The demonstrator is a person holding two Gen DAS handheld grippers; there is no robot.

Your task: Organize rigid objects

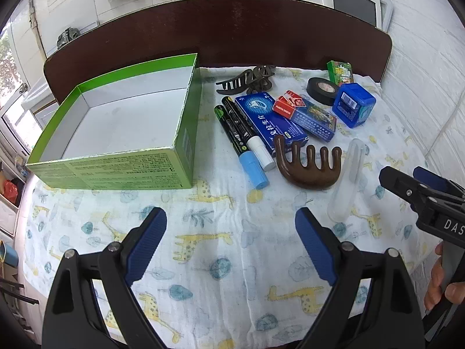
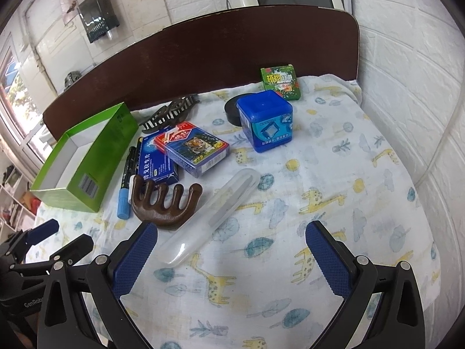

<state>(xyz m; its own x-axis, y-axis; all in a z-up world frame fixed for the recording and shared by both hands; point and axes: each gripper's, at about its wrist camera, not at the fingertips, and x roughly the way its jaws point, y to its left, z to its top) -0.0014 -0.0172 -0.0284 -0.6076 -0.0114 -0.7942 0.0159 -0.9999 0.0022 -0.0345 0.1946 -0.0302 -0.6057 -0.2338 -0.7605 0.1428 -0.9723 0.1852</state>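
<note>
We're hovering both tools over the giraffe-print cloth on the tabletop (image 1: 221, 17), the left tool (image 1: 231, 226) and the right tool (image 2: 231, 242) each gaping wide with nothing between the jaws, and the green box (image 1: 116, 171) is sitting empty at the left. The clear tube case (image 2: 213, 213) is lying nearest the right tool beside the wooden comb (image 2: 165, 203), so we're judging it best to straddle its middle, squeeze gently since it looks slippery, then carry it to the box.
</note>
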